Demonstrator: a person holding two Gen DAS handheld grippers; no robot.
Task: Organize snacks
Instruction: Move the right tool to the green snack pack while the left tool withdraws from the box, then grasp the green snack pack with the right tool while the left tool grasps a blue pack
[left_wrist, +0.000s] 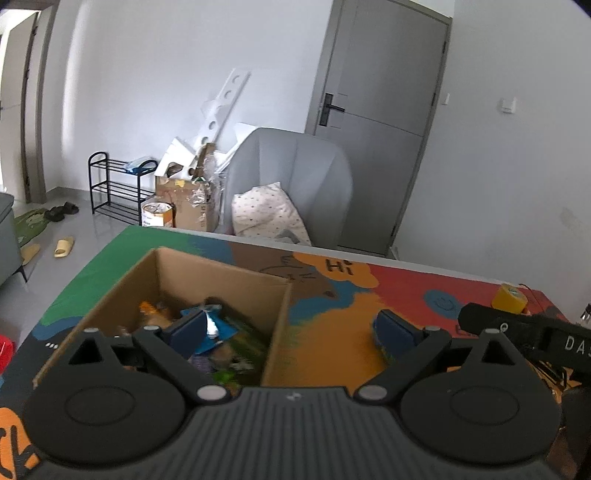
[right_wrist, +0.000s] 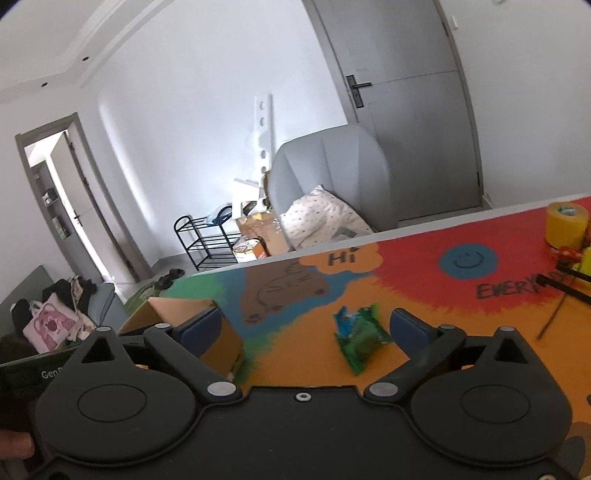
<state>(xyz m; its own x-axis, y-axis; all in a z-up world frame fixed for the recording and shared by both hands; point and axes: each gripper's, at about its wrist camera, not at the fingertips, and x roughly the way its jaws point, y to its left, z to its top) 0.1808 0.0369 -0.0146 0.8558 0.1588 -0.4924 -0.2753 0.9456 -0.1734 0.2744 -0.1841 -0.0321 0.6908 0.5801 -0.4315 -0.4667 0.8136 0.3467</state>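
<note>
So right now both of my grippers are spread wide with nothing in them. My left gripper (left_wrist: 295, 328) is hanging over the open brown cardboard box (left_wrist: 221, 273), with its left pad above the pile of snack packets (left_wrist: 218, 343) already sitting in there, blue and green wrappers mostly, a bit blurry so I can't tell exactly what's what. Its right pad is out past the box wall, over the colourful painted tabletop (left_wrist: 332, 343). My right gripper (right_wrist: 306, 328) is also fully released, and the one stray I can see, a small green and blue crinkly snack packet (right_wrist: 360, 338), is lying flat on the orange patch of the table just ahead, between the pads but closer to the right one, not touched by either. The box corner is just off to the left behind that gripper's left pad. I'd say I'm in the go-fetch-the-next-one step. Next move should be to drop the right gripper down around the packet, centre it, pinch across the narrow width, then carry it left into the box. There's a yellow tape roll (right_wrist: 567, 225) far off to the right, not my problem.
</note>
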